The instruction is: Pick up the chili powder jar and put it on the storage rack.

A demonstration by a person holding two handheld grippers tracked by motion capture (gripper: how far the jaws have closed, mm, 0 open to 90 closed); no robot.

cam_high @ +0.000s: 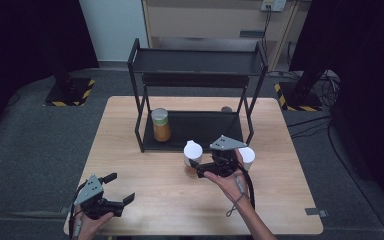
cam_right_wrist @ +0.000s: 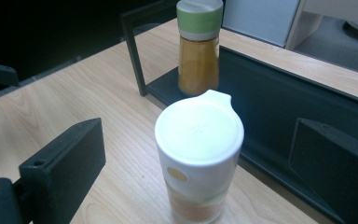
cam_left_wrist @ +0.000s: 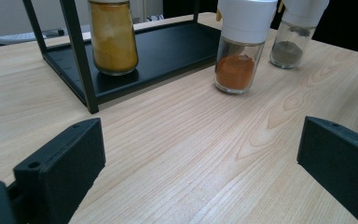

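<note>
Jaws of the right gripper [cam_right_wrist: 196,154] stand wide around the white-capped spice jar [cam_right_wrist: 198,154]; seemingly not touching.

Dim, dark-edged room with an evenly lit table [cam_high: 145,190]; nearest white-capped jar [cam_right_wrist: 198,154] slightly blurred.

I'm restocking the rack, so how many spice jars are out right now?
3. A green-lidded jar stands on the rack's lower shelf; a white-capped jar stands on the table between the right gripper's open jaws; another white-capped jar stands beside that gripper. Others may be hidden.
</note>
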